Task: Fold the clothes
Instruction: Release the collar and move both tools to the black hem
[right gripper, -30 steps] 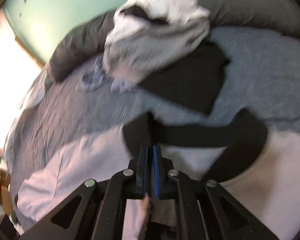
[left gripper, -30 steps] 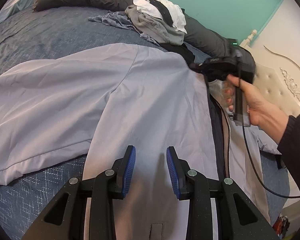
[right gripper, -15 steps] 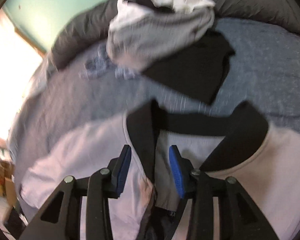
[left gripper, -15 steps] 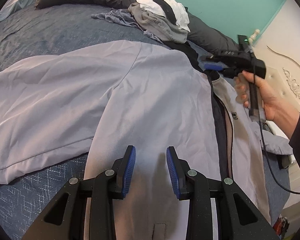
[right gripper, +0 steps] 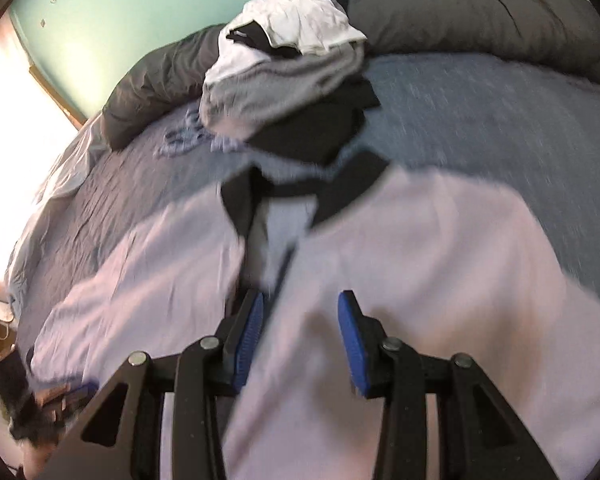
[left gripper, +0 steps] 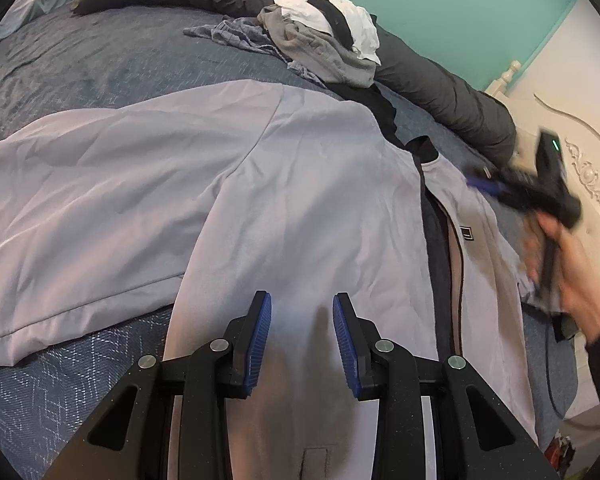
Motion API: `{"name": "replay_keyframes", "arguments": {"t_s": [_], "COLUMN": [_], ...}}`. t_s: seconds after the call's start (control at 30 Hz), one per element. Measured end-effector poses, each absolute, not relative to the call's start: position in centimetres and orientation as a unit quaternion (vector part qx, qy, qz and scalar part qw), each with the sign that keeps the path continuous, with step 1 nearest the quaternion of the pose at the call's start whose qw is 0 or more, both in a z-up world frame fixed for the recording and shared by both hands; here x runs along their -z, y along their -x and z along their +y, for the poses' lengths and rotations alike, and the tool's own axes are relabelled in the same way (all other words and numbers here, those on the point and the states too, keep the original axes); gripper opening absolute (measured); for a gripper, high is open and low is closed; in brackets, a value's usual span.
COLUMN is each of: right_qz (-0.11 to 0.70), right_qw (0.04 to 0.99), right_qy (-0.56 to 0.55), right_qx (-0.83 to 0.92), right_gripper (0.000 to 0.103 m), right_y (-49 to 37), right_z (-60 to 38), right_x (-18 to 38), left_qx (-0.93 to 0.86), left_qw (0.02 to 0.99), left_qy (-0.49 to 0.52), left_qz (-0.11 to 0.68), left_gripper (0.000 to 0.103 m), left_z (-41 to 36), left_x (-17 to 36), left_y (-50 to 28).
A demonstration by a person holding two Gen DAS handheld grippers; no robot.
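Left wrist view first: my left gripper point(left gripper: 302, 340) hangs open and empty over the lavender jacket point(left gripper: 300, 200), which lies spread face-up across the bed point(left gripper: 100, 60), one sleeve reaching toward the left edge. My right gripper point(left gripper: 488, 186) has swung off the collar toward the headboard-side edge, so the collar's been let go and straightened.

Right wrist view: jaws now apart where they were pinched a second ago, nothing between them. It alone shows the black collar point(right gripper: 240, 204) splayed open, with the clothes pile point(right gripper: 284, 80) beyond it.
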State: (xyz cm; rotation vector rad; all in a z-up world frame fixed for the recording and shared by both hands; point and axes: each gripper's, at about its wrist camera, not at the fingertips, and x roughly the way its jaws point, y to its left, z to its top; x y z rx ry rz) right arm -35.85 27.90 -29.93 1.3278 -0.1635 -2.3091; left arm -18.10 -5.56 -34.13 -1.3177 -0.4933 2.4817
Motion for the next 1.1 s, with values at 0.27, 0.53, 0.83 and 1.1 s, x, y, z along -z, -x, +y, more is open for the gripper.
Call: {"name": "replay_keyframes", "arguments": {"t_s": [0.27,0.53,0.83,1.1], "right_qz": [-0.093,-0.150,-0.134,-0.131], "right_qw": [0.197,0.137,0.145,0.179], "right_qy": [-0.486,-0.495,-0.531,-0.571], "right_qx": [0.846,0.845,0.824,0.790], "right_gripper": [0.040,0.042,0.048,0.052], "right_y": [25.4,16.8,10.9,5.9], "right_z": [33.7,41.3,44.2,44.7], "right_x": [31.0,31.5,30.7,31.7], "left_qx": [-0.860,-0.849,-0.801,-0.772], "left_qw": [0.164,0.212,0.264,0.283], "left_qy": [0.451,0.457,0.506,0.551], "left_qz": [-0.173,-0.157,-0.180,-0.141], "left_gripper": [0.035,0.035,0.035,0.035], "left_z": [-4.2,-0.3,4.1,7.7], "left_x": [33.0,32.1,32.5,32.8], "left_y": [17.3,15.6,11.1,6.5]}}
